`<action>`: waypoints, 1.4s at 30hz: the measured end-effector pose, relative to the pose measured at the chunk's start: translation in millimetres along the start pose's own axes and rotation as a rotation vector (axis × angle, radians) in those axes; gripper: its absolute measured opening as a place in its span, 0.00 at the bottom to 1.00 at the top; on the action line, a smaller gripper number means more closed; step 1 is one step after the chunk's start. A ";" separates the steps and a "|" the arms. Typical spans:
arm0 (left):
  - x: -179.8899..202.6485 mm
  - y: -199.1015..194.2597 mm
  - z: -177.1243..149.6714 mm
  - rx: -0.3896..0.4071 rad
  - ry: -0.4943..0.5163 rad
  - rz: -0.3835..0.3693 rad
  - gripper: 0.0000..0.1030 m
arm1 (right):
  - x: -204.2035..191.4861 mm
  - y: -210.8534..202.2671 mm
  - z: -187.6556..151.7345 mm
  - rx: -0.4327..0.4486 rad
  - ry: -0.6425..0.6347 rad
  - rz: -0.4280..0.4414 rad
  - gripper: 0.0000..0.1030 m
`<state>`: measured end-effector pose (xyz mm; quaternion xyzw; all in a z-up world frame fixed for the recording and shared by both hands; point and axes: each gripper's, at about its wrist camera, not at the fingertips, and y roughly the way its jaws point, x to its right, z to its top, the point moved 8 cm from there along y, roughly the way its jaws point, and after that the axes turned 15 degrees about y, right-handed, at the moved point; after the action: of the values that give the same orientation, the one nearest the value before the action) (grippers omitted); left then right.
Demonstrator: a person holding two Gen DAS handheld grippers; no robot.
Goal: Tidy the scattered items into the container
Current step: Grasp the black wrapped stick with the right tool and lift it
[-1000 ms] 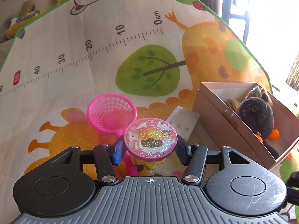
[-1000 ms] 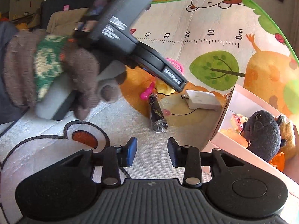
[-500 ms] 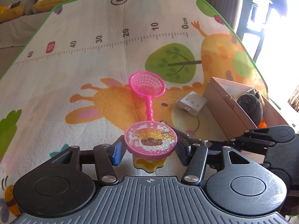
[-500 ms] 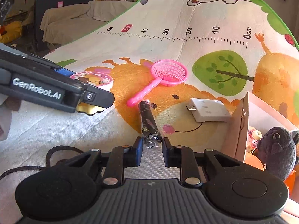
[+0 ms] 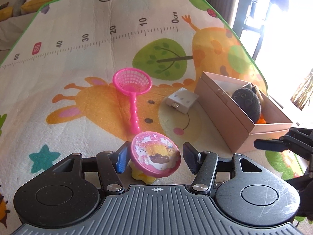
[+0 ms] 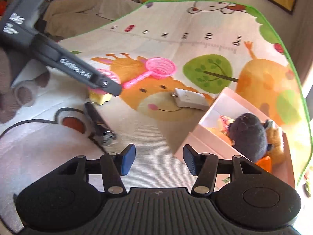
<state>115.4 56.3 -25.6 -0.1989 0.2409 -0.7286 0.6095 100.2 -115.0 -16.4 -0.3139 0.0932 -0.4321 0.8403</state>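
The left gripper (image 5: 154, 157) has its 2 pads spread, and the pink glitter-topped toy (image 5: 155, 154) sits tilted between them; only the blue left pad seems to touch its rim, with a clear gap on the other side, so the toy looks loose rather than pinched, its yellow base (image 5: 141, 175) low over the play mat (image 5: 93, 29). The right gripper (image 6: 157, 160) is spread wide and empty, hovering above the mat beside the pink cardboard box (image 6: 197, 145), where a dark plush toy (image 6: 248, 133) already lies. Outside the box are the black wrapped stick (image 6: 97, 123), the white USB adapter (image 5: 182, 99) and the pink toy net (image 5: 132, 82). The disc toy is probably light, hard plastic with a smooth, slippery rim; pinching across the disc's edge risks it tipping, so a hold lower, on the yellow base, should be steadier. The stick's crinkly wrapper may slide, so its middle is best to take.
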 end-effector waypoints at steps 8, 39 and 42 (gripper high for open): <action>-15.3 -35.8 -7.9 0.036 -0.105 0.023 0.73 | -36.1 -17.6 -3.5 -0.029 0.029 0.206 0.75; -12.8 -78.3 -46.1 -0.005 -0.192 -0.003 0.95 | -53.3 3.5 -14.5 -0.033 0.108 0.163 1.00; -28.9 -83.6 -47.9 0.002 -0.224 0.047 0.95 | -56.8 18.3 -13.2 -0.050 0.139 0.175 1.00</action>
<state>26.3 101.7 -14.4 -0.2728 0.1751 -0.6874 0.6499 72.2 -68.4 -44.4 -0.2946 0.1889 -0.3753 0.8583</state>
